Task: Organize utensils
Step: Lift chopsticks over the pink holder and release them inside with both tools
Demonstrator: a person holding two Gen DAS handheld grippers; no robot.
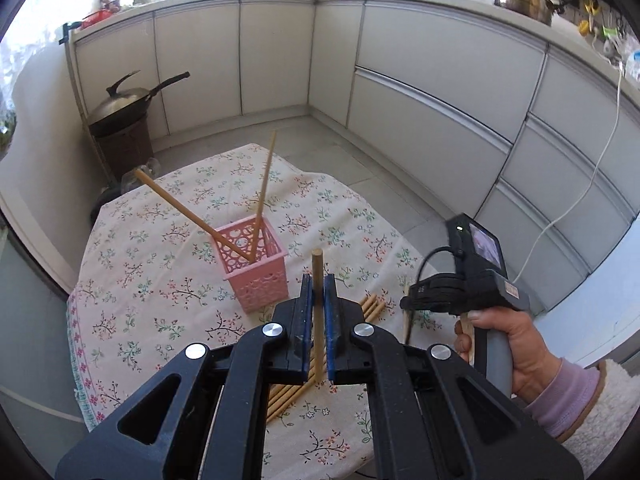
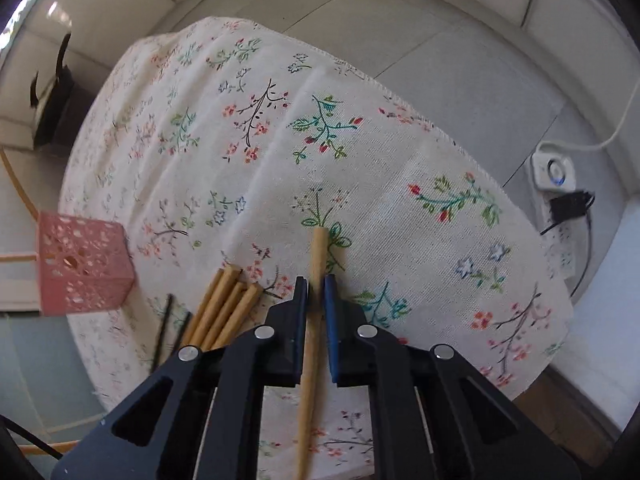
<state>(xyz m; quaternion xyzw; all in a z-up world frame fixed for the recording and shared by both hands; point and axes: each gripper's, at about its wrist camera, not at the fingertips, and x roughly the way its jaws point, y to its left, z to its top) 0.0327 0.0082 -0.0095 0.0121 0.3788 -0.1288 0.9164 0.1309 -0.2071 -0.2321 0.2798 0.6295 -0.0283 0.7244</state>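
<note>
A pink lattice basket [image 1: 256,266] stands on the floral tablecloth and holds two wooden chopsticks [image 1: 262,192] that lean outward. My left gripper [image 1: 319,282] is shut on one wooden chopstick [image 1: 317,280], held upright just right of the basket. My right gripper [image 2: 316,286] is shut on another wooden chopstick [image 2: 316,280], held low over the cloth; in the left wrist view the right gripper [image 1: 408,314] is at the right, over the table's edge. Several loose chopsticks [image 2: 226,304] lie in a bundle on the cloth. The basket also shows in the right wrist view [image 2: 82,266].
The small table [image 1: 160,280] is ringed by white kitchen cabinets [image 1: 420,92]. A wok on a dark stand [image 1: 124,120] sits on the floor at the far left. A white power strip with cables [image 2: 554,176] lies on the floor to the right.
</note>
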